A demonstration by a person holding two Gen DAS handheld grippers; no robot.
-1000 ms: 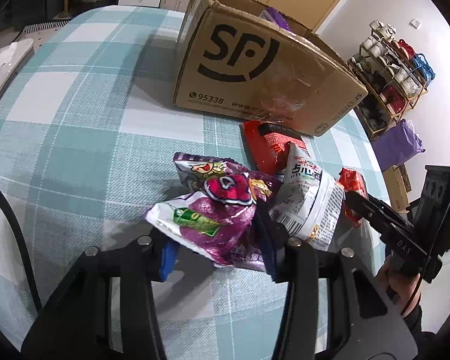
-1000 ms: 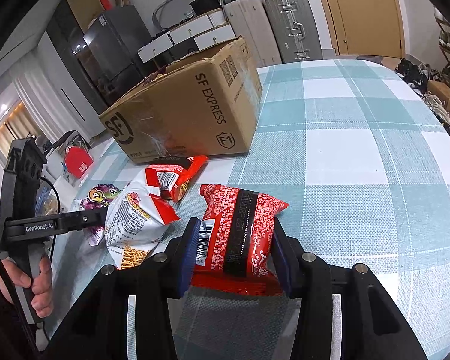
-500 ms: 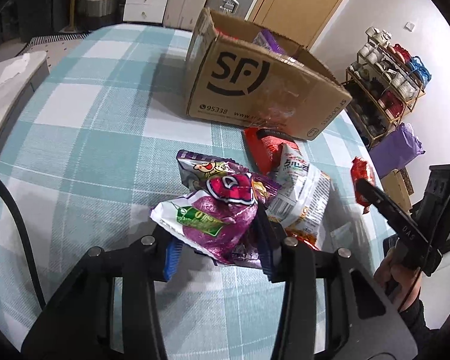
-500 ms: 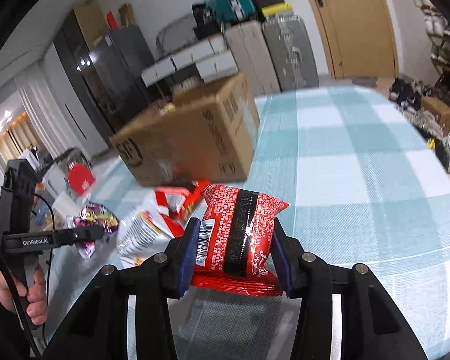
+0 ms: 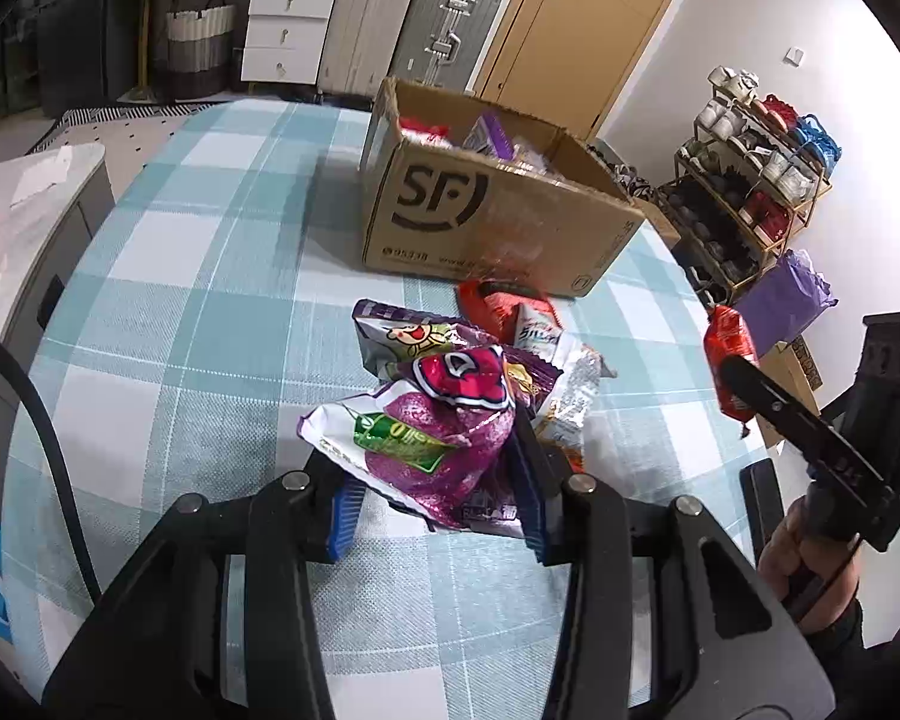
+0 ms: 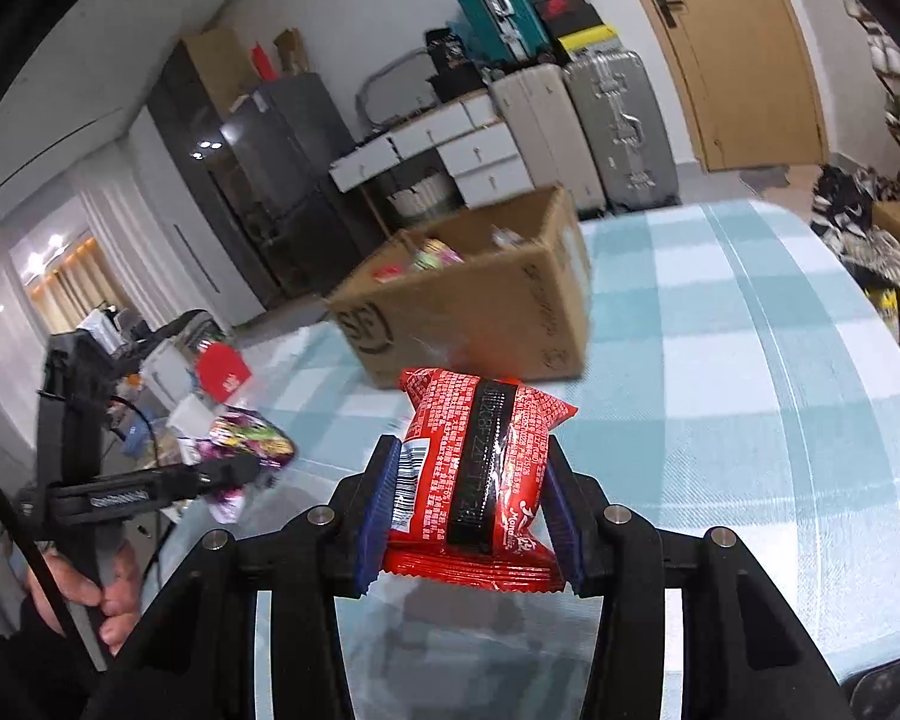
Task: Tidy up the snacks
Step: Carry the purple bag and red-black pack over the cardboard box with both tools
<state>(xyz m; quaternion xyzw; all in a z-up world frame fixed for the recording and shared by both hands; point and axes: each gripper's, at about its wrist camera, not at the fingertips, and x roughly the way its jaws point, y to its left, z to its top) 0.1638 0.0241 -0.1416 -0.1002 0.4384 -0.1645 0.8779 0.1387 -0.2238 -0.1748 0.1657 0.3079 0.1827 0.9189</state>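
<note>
Holding one snack in each gripper, we have both lifted above the checked tabletop (image 5: 198, 324). Our left gripper (image 5: 435, 498) is closed on a purple snack bag (image 5: 426, 432), its blue pads pressing the bag's lower sides, and the bag hangs above the cloth in front of the pile. Our right gripper (image 6: 471, 516) is clamped on a red snack packet (image 6: 480, 468), which stands upright between the pads with a black band down its middle.

Below the purple bag, in the left wrist view, lie another purple packet (image 5: 408, 336), a white and silver bag (image 5: 564, 384) and a red and orange bag (image 5: 498, 306), overlapping one another just in front of the cardboard box (image 5: 492, 222). The box stands open on the tabletop, marked SF on its side, with several packets already inside. In the right wrist view the box (image 6: 480, 300) is blurred, beyond the red packet.
</note>
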